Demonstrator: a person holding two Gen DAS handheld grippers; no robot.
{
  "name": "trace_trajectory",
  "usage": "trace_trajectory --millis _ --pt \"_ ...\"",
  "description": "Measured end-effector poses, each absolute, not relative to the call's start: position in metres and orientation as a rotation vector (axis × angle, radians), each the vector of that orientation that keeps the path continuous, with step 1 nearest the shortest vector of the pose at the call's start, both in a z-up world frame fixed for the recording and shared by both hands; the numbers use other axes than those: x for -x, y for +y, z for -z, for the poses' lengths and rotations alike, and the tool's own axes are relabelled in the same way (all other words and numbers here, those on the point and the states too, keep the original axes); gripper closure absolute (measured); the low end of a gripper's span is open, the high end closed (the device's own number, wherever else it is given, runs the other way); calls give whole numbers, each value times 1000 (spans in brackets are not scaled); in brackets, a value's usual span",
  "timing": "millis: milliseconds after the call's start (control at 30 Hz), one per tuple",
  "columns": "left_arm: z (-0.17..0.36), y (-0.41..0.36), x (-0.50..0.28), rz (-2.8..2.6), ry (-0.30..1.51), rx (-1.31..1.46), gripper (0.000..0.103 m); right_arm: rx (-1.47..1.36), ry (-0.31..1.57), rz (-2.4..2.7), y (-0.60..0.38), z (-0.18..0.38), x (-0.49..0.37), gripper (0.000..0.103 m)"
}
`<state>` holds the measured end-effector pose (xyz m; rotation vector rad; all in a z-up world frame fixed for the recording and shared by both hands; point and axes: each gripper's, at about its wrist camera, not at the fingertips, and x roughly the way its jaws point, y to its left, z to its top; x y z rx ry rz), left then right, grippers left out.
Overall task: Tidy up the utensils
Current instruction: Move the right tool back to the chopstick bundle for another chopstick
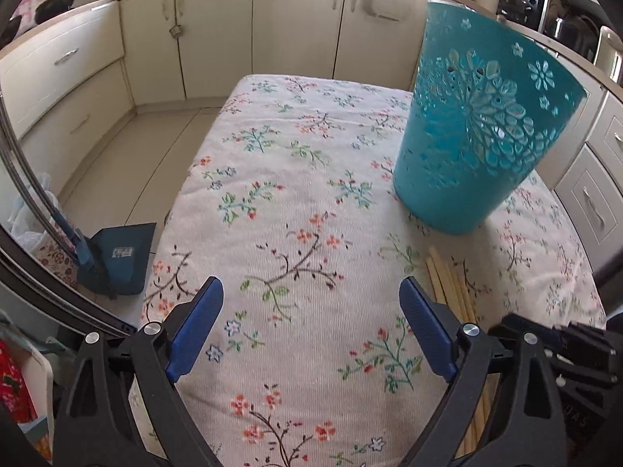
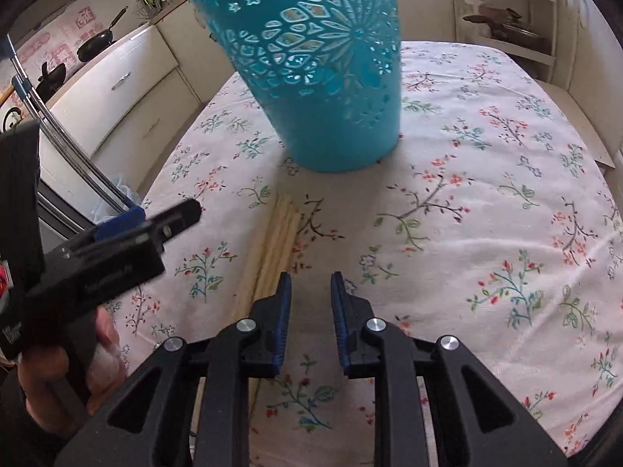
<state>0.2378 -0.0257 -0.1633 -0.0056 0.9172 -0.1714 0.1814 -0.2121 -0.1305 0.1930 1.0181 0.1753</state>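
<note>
A tall teal cut-out basket (image 1: 479,136) (image 2: 323,78) stands upright on the floral tablecloth (image 1: 296,202) (image 2: 486,202). A bundle of pale wooden chopsticks (image 1: 451,288) (image 2: 278,237) lies flat on the cloth in front of the basket. My left gripper (image 1: 311,288) hovers open and wide over bare cloth, with the chopsticks just outside its right finger. My right gripper (image 2: 311,278) is open by a narrow gap with nothing between the pads. The chopsticks run just left of its left finger and partly under it.
A hand (image 2: 105,350) holds the left tool at the left of the right wrist view. A blue dustpan (image 1: 120,257) stands on the floor beside the table's left edge. Cream cabinets (image 1: 296,27) ring the room, and pans (image 2: 97,44) sit on the counter.
</note>
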Motion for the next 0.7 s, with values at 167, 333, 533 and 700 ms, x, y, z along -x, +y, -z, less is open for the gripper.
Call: trace_trajectory --millis 167,333,533,700 --pt "171 -28 -235 182 955 2 15 -153 1007 -191 -199 135 -175 82" --pt "169 -36 -233 212 960 -10 15 -67 992 -205 -188 137 -178 81" --pt "169 -43 -233 225 967 -20 15 -62 989 -215 -194 138 -175 83" --pt "169 -53 -232 244 967 -52 15 -40 987 -206 -202 136 -169 83"
